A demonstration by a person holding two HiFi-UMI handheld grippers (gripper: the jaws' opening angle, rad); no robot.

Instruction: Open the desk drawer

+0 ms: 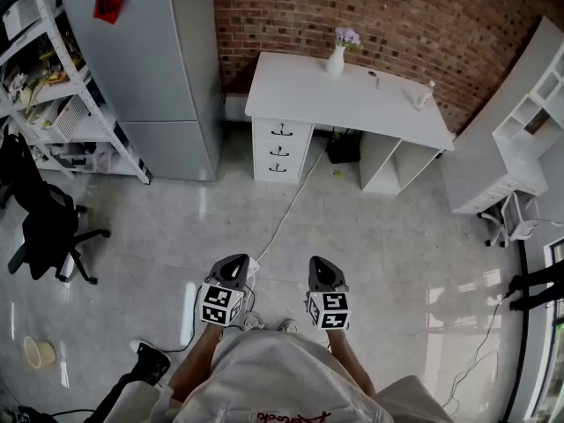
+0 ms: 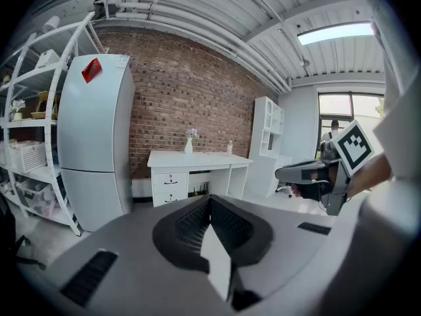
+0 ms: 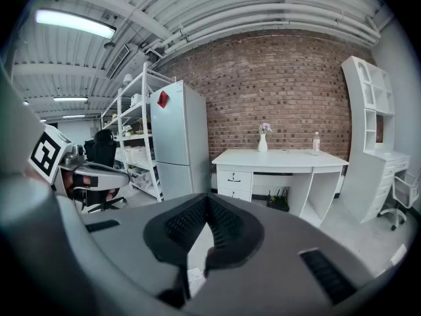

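The white desk (image 1: 370,100) stands far ahead against the brick wall, with three shut drawers (image 1: 281,149) stacked under its left end, each with a dark handle. Both grippers hover low over the floor, well short of the desk. My left gripper (image 1: 235,263) is shut with nothing in it, its pads meeting at the tip (image 2: 210,200). My right gripper (image 1: 319,264) is also shut and holds nothing (image 3: 209,200). Both gripper views show the drawers (image 2: 170,187) (image 3: 235,182) small and distant. Each gripper sees the other at its side.
A grey fridge (image 1: 150,69) stands left of the desk, beside a white shelf rack (image 1: 53,95) and a black office chair (image 1: 40,223). A white cabinet (image 1: 515,139) is at the right. A white cable (image 1: 293,203) runs across the floor. A vase (image 1: 336,60) sits on the desk.
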